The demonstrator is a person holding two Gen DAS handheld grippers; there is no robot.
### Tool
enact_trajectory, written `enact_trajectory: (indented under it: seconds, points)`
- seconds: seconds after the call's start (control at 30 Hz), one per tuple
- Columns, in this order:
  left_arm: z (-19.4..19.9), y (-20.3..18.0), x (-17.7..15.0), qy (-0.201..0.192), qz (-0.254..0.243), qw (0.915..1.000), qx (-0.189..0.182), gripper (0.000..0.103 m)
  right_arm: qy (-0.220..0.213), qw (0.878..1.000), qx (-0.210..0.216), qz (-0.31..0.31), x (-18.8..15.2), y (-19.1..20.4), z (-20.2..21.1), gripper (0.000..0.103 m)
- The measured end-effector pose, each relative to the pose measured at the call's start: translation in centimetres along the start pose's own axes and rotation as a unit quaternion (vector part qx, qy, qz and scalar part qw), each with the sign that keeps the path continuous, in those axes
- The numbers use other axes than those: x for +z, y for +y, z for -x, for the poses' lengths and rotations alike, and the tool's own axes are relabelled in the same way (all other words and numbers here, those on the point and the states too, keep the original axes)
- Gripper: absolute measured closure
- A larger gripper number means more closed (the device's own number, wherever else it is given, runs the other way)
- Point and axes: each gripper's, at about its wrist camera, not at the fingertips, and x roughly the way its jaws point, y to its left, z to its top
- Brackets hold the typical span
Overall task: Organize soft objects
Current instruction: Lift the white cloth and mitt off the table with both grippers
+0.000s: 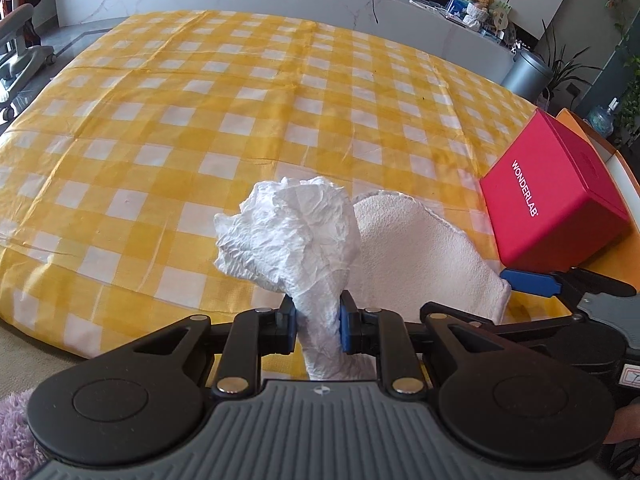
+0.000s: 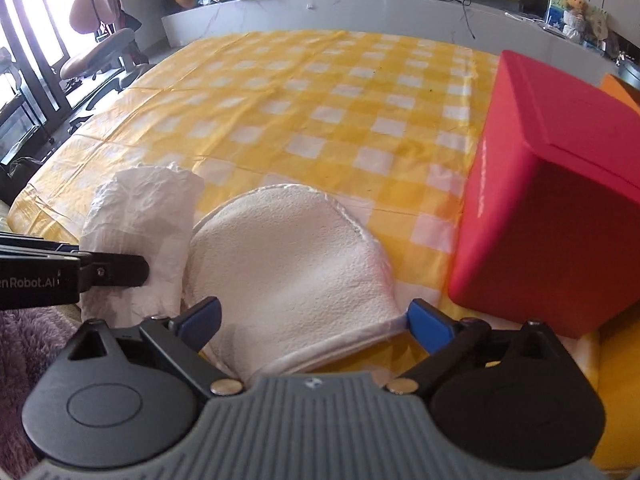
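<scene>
My left gripper is shut on a crumpled white paper towel, which stands up above the yellow checked cloth. The towel also shows in the right wrist view, with a left gripper finger pressed on it. A cream terry mitt lies flat on the cloth just right of the towel; it shows in the left wrist view too. My right gripper is open, its blue pads on either side of the mitt's near hem.
A red box marked WONDERLAB stands on the cloth at the right, close to the mitt, and also shows in the right wrist view. Purple fluffy fabric lies at the near left. An office chair and a counter stand beyond the cloth.
</scene>
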Motion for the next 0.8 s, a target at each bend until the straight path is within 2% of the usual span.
enact_trajectory:
  seconds: [0.13,0.2,0.23,0.3,0.37,0.53,0.8]
  points:
    - [-0.1,0.0,0.0,0.001,-0.001,1.0,0.001,0.081,-0.001,1.0,-0.004,0.02,-0.3,0.7,-0.3,0.024]
    - [-0.1,0.0,0.0,0.001,-0.001,1.0,0.001,0.081,-0.003,0.999,-0.012,0.036,-0.4,1.2,-0.3,0.04]
    - [-0.1,0.0,0.0,0.001,-0.002,1.0,0.002,0.081,-0.005,0.999,-0.014,0.044,-0.4,1.5,-0.2,0.045]
    - [-0.1,0.0,0.0,0.001,-0.003,1.0,0.002,0.081,-0.009,0.998,-0.015,0.056,-0.6,1.8,0.1,0.073]
    - [0.0,0.0,-0.1,-0.002,-0.002,1.0,0.002,0.081,-0.013,0.998,-0.012,0.057,-0.7,1.9,0.3,0.086]
    - [0.8,-0.3,0.0,-0.015,-0.005,0.9999,-0.005,0.082,-0.032,0.999,0.009,0.036,-0.7,1.7,1.9,0.089]
    - [3.8,-1.7,0.3,-0.039,-0.005,0.9988,-0.03,0.083,-0.068,0.997,0.024,0.009,-0.6,1.5,6.7,0.089]
